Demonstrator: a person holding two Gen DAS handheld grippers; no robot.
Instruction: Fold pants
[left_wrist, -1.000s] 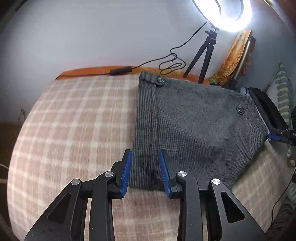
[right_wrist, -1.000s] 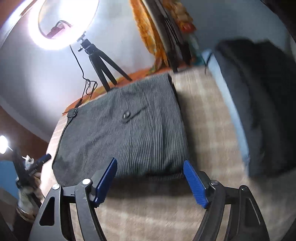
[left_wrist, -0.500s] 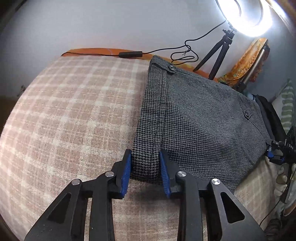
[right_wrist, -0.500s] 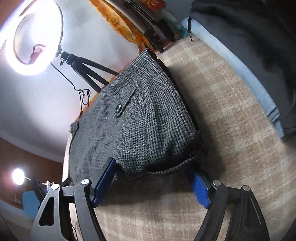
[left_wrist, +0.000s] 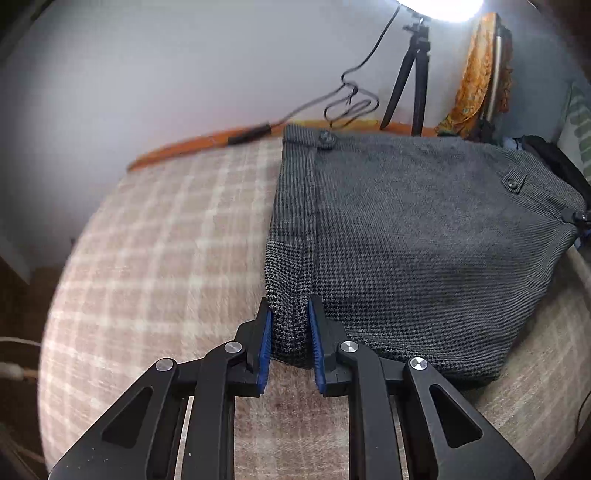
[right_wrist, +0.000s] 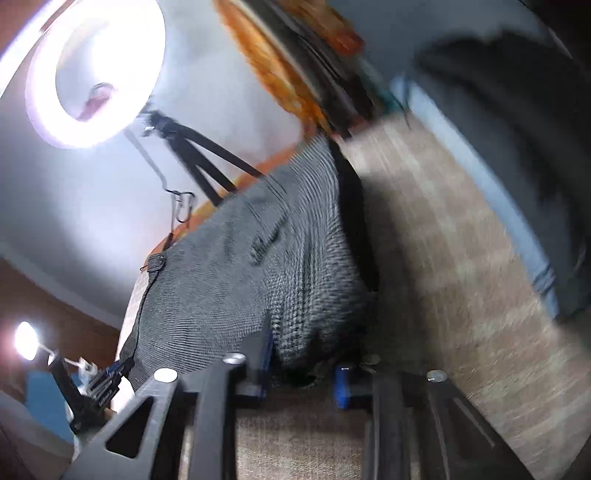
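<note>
Grey houndstooth pants lie folded on a pink-and-cream checked bed, waistband button at the far edge. My left gripper has its blue pads closed on the near left corner of the pants. In the right wrist view the pants are blurred by motion. My right gripper has narrowed around the near right corner, with cloth bunched between its pads. The right gripper's tip also shows at the right edge of the left wrist view.
A ring light on a black tripod stands behind the bed, with a dangling cable. Orange cloth hangs at the back right. A dark bag and blue bedding lie along the bed's right side.
The right gripper's jaws went from wide open to closed around the pants corner, and its view tilted. The left gripper stays gripped on the left corner, which has lifted a little.
</note>
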